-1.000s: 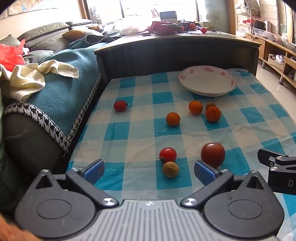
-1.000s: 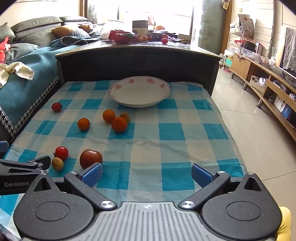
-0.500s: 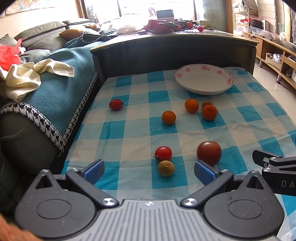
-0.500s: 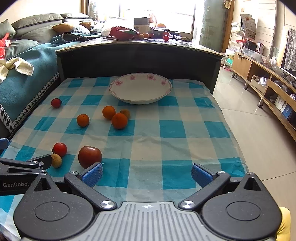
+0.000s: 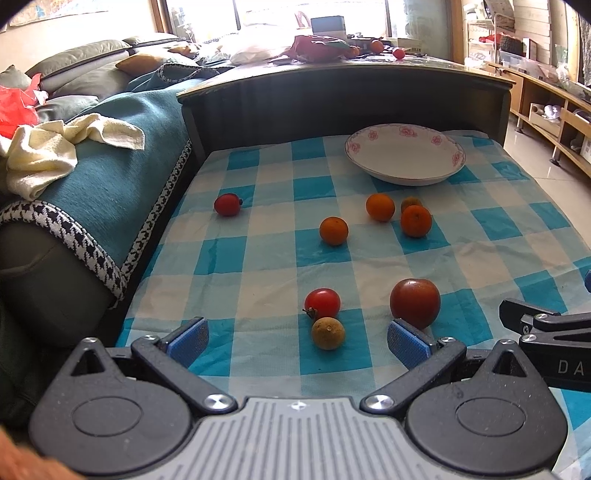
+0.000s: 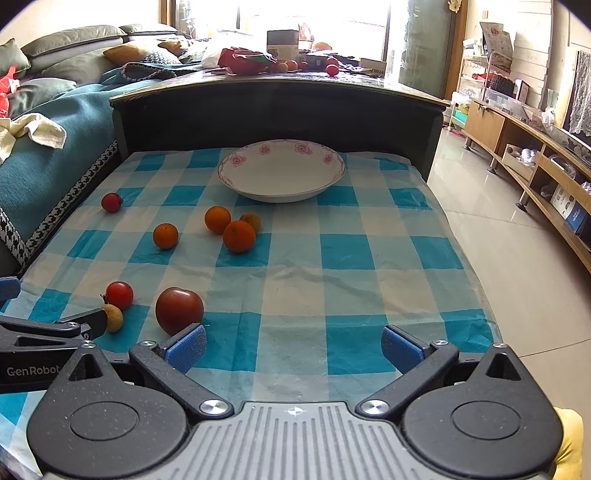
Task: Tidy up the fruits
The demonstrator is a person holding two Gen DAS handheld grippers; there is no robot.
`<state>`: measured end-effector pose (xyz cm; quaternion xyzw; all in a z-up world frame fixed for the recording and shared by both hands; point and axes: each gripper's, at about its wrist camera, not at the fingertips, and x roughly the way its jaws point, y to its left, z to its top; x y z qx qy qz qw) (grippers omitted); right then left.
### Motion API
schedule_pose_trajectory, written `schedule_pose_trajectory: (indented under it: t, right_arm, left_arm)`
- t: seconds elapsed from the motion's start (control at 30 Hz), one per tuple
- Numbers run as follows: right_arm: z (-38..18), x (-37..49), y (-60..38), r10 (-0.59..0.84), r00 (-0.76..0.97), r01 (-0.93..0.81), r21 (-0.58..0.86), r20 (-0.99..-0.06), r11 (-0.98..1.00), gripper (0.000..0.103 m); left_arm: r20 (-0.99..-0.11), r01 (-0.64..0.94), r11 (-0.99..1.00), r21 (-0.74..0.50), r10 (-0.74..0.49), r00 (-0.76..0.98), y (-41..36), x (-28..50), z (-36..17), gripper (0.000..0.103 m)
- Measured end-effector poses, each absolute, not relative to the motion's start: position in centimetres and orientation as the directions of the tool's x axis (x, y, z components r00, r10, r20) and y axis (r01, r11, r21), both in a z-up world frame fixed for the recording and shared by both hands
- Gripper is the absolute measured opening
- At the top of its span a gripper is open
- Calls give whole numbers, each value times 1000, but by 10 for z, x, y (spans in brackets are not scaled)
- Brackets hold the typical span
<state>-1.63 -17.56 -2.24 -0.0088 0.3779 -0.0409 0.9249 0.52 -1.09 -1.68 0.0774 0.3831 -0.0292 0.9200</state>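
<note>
Fruits scattered on checked cloth (plate bare) | left claw spread | right claw spread

A blue-and-white checked cloth covers the table, its surface lightly wrinkled. Behind it rises a dark curved headboard-like panel, topped by a ledge carrying a red bag, a white bag and a box. To the left, a sofa with grey cushions is draped in a teal throw edged in houndstooth; a cream towel lies crumpled on it beside a red item. Along the right wall, a low wooden shelf unit stands on a pale tiled floor. Bright daylight pours through the window at the back.
</note>
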Motion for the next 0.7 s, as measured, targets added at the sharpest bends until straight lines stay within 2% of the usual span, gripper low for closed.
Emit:
schedule_pose_trajectory:
  t: [0.7]
  right_arm:
    - [-27, -13, -176, -70, 697, 65, -34, -714, 997, 92]
  left_arm:
    - [-720, 113, 987, 113, 3, 694, -11, 7, -21, 103]
